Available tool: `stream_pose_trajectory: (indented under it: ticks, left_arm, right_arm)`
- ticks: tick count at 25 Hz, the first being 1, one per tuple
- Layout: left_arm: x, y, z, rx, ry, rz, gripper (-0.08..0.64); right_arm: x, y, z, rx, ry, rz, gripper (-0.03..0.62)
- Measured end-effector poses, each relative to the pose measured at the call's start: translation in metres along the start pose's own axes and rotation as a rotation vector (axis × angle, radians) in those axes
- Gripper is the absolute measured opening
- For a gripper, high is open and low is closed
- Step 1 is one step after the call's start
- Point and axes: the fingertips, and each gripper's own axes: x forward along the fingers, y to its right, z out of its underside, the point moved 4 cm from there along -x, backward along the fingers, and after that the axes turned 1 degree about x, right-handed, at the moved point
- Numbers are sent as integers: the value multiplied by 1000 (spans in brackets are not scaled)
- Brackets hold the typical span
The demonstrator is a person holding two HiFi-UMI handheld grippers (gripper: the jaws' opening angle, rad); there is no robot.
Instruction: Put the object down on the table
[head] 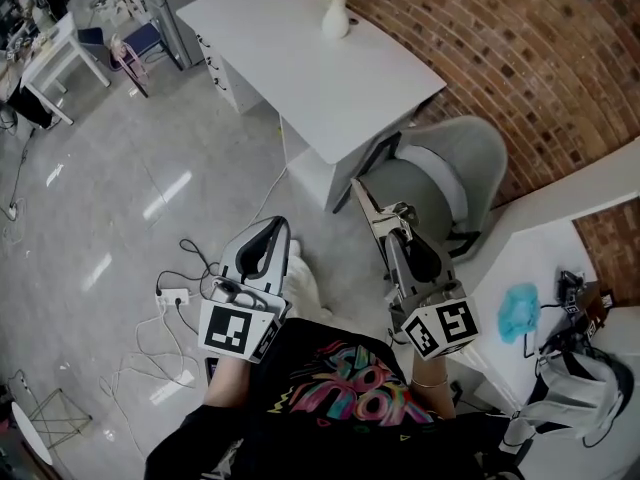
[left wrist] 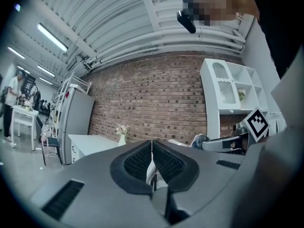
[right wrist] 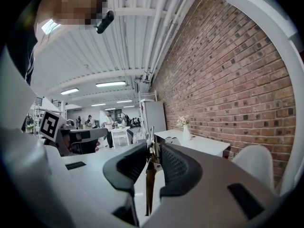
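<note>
Evidently for setting down on the white bench (head: 300, 58) ahead, the right tongs (right wrist: 153, 148) pinch a thin metal object (right wrist: 152, 134), held level and well short of it, while the left tongs (left wrist: 152, 144) are closed on nothing.

The head view looks steeply down from above, each gripper view sits close behind its own jaws facing level — all share the white desk (head: 300, 68), vase (head: 335, 16) and brick wall (head: 500, 58)

No legible text, number or brand in any view; shirt print (head: 345, 386) unreadable; left gripper cube (head: 238, 330), right gripper cube (head: 443, 326): square markers only
</note>
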Motion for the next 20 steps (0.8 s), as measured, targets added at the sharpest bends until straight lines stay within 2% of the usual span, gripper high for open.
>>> stream_pose_trajectory:
  ticks: [3,6,13,20]
  left_arm:
    - [36,-25,0,-3,-2,12,26]
    - [75,-56,4,10,-42,44,26]
    - [162,-130,-8,28,-73,100,26]
    - [212,-193,-6,29,-102,126,26]
  right_arm:
    - [36,14,-10,12,3,6,106]
    - [79,31,-16,25,-13,33,106]
    - [186,57,-39,35,-24,61,106]
    - [252,75,-42,59,-24,110,106]
